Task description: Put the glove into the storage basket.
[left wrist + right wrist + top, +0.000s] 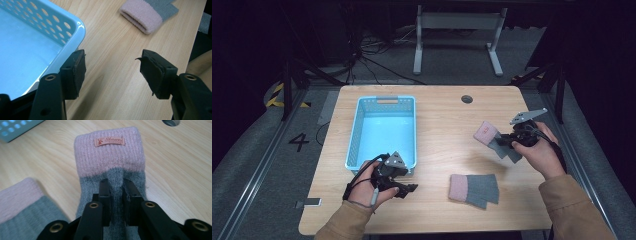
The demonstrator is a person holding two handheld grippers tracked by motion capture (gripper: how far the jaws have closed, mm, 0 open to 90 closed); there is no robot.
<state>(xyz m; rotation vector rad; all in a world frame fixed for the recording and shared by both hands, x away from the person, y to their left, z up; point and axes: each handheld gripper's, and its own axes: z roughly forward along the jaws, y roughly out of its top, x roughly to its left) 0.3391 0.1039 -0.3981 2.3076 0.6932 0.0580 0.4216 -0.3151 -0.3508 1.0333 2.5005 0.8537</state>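
Observation:
A grey glove with a pink cuff is raised off the table at the right, its cuff pointing away and bearing a small label. My right gripper is shut on a pinched fold of its grey knit. The second grey and pink glove lies flat near the table's front, also seen as a pink cuff and at the left edge. My left gripper stands open just over the wood by the blue basket's near right corner, nothing between its pads.
The light blue perforated basket sits at the table's left centre with nothing in it. A round cable hole is at the table's far edge. A small device lies at the front left corner. Table legs and cables stand beyond.

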